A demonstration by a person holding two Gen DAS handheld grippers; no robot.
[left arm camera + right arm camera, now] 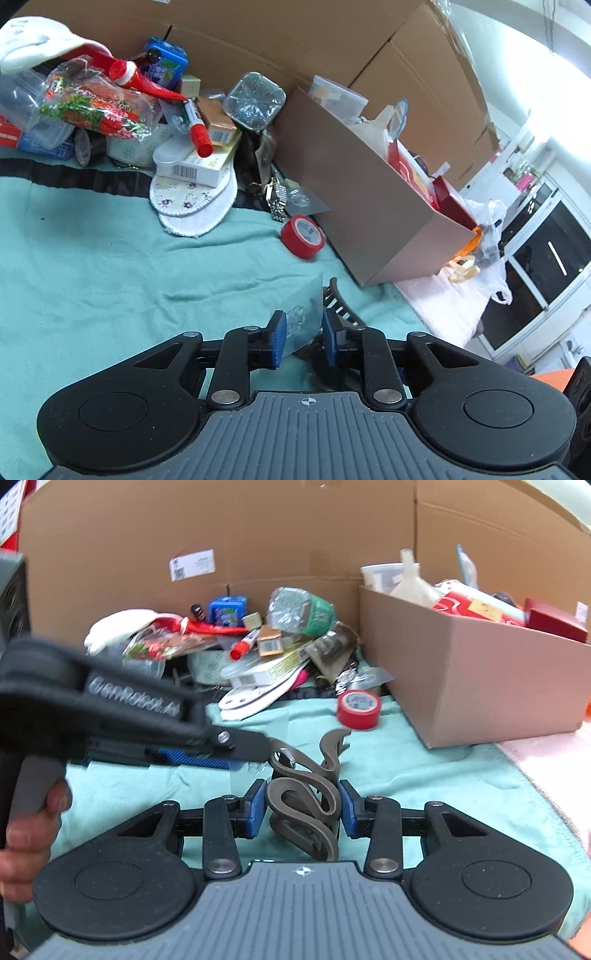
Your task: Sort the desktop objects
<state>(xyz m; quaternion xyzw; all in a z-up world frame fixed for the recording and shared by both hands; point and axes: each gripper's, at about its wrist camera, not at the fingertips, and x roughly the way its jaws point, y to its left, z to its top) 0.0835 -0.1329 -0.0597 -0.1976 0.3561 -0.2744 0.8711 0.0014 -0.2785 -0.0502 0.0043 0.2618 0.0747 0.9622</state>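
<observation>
green cloth open near box | left tongs clamp clear bag | right tongs around hair claw, contact unclear

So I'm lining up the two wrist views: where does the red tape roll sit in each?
Left wrist: red tape roll just right of centre, on the teal cloth, near the open cardboard box.
Right wrist: red tape roll right of centre, left of the box.
Shared landmark: the red marker in the pile.

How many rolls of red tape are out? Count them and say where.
1. The red tape roll lies on the teal cloth, between the clutter pile and the open cardboard box, close to the box. More could be hidden in the pile or box.
</observation>
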